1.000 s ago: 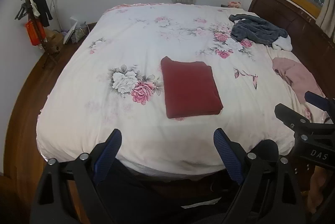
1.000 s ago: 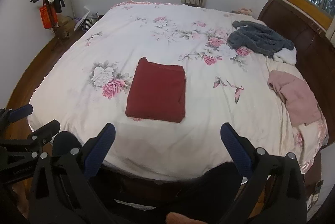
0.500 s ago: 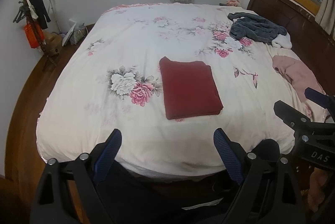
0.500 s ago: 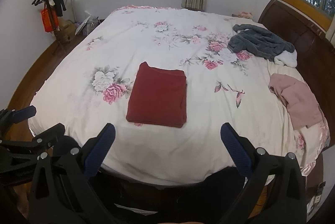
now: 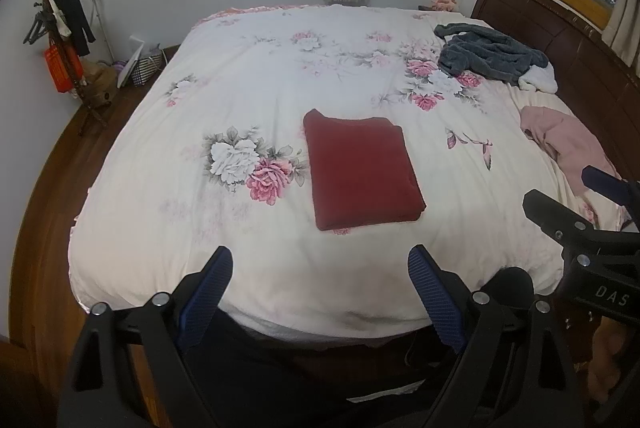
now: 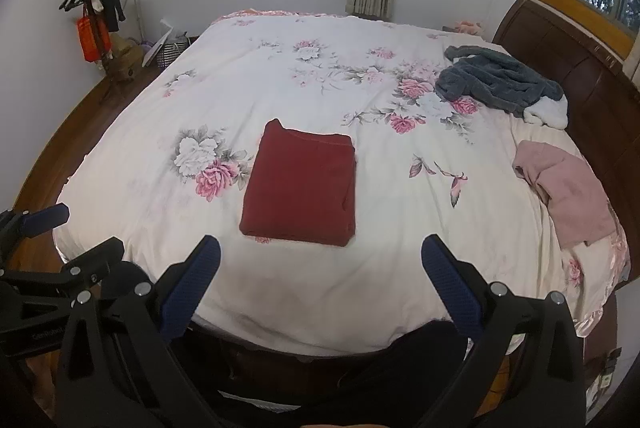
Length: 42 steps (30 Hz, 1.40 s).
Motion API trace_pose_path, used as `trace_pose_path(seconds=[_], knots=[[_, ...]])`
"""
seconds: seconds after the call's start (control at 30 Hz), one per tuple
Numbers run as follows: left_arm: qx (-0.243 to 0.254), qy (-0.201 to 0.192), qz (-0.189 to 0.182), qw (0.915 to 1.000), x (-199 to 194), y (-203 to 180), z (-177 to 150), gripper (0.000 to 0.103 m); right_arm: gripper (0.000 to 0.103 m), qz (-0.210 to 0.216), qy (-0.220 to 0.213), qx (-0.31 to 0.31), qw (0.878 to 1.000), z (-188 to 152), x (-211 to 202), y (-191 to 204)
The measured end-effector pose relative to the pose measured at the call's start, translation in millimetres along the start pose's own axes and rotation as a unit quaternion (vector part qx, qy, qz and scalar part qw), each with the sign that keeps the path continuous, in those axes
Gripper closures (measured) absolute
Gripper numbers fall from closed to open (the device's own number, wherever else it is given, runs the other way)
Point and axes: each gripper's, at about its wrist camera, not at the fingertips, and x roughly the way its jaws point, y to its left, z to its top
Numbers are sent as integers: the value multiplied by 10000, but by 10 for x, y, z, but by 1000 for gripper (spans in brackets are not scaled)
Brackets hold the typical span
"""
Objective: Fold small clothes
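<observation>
A dark red garment [image 5: 362, 168] [image 6: 302, 184] lies folded into a neat rectangle on the floral bed cover [image 5: 280, 76] [image 6: 280, 80], near the front edge. My left gripper [image 5: 320, 268] is open over the bed's near edge, short of the red garment, nothing between its fingers. My right gripper [image 6: 320, 256] is open too, just in front of the same garment and empty. At the right of the bed lie a crumpled pink garment [image 5: 568, 140] [image 6: 568, 188] and a grey fleece garment [image 5: 488, 54] [image 6: 500, 86].
A dark wooden headboard [image 5: 568, 40] [image 6: 580, 76] runs along the bed's right side. A coat stand [image 5: 60, 28] [image 6: 94, 4] with hangers and a basket [image 5: 146, 68] stand at the left wall on wooden floor. Windows sit in the far and right walls.
Both grippers have drawn back and tilted up slightly, so the bed sits a little lower and farther in view. The red garment has not moved.
</observation>
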Motion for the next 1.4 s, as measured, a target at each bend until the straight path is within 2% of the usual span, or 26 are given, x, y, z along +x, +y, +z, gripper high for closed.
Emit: trace_pose_path(seconds=[1.4], knots=[[70, 105, -13, 9999, 110, -14, 0, 13, 3, -25, 48, 81, 10000, -34, 29, 14]])
